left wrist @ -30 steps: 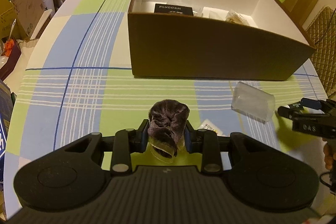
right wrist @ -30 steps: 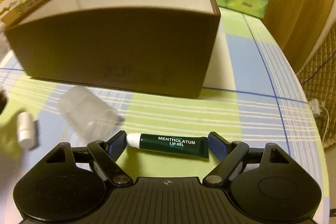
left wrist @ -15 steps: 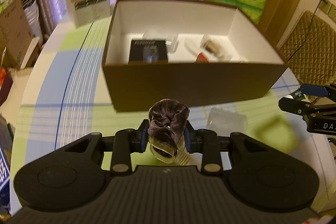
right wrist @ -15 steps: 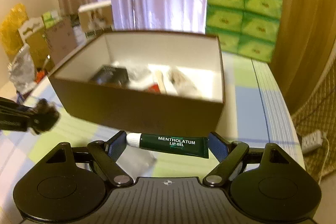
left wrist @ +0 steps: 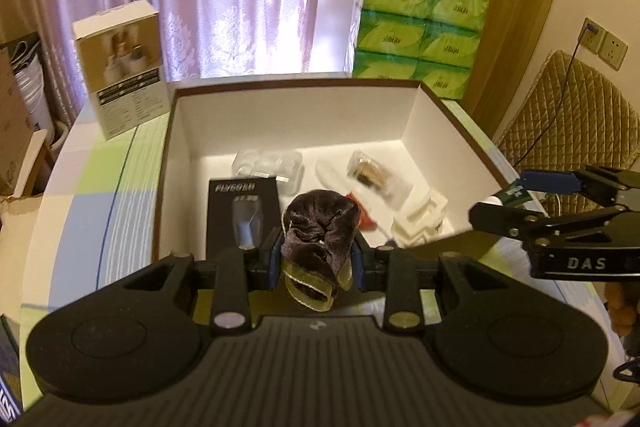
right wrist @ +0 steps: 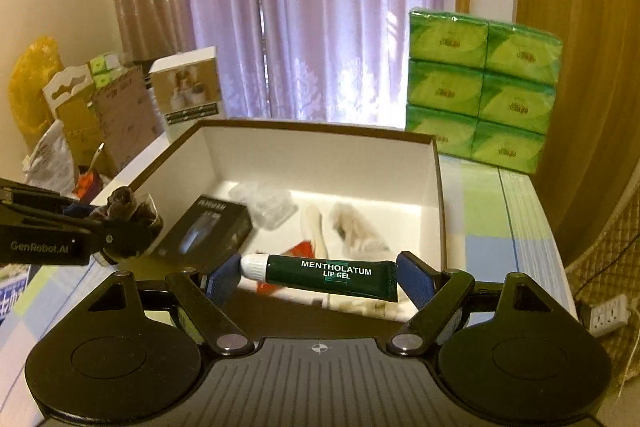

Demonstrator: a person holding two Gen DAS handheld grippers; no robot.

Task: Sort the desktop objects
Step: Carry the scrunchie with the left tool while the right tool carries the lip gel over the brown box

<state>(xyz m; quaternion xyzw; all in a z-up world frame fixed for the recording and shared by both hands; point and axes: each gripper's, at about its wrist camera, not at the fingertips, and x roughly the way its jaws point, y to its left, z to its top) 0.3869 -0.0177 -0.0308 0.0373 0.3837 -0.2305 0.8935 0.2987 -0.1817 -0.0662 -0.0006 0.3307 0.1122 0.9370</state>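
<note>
My left gripper (left wrist: 316,259) is shut on a dark purple velvet scrunchie (left wrist: 318,233), held over the near wall of the open brown box (left wrist: 170,163). My right gripper (right wrist: 318,277) is shut on a green Mentholatum lip gel tube (right wrist: 332,273), gripped end to end, also above the box's (right wrist: 436,187) near edge. From the left wrist camera the right gripper (left wrist: 520,201) shows at the right with the tube; from the right wrist camera the left gripper (right wrist: 120,217) shows at the left with the scrunchie (right wrist: 124,205). Inside the box lie a black carton (left wrist: 242,211), a clear case (left wrist: 268,165) and other small items.
A white product box (left wrist: 122,69) stands on the table beyond the box's left corner. Green tissue packs (left wrist: 420,27) are stacked behind it. A quilted chair (left wrist: 568,115) is at the right, cardboard cartons (right wrist: 100,115) at the left off the table.
Both grippers have risen and moved forward from low over the checked tablecloth to above the box's near edge, each still holding its object. The clear cup on the table has dropped out of view.
</note>
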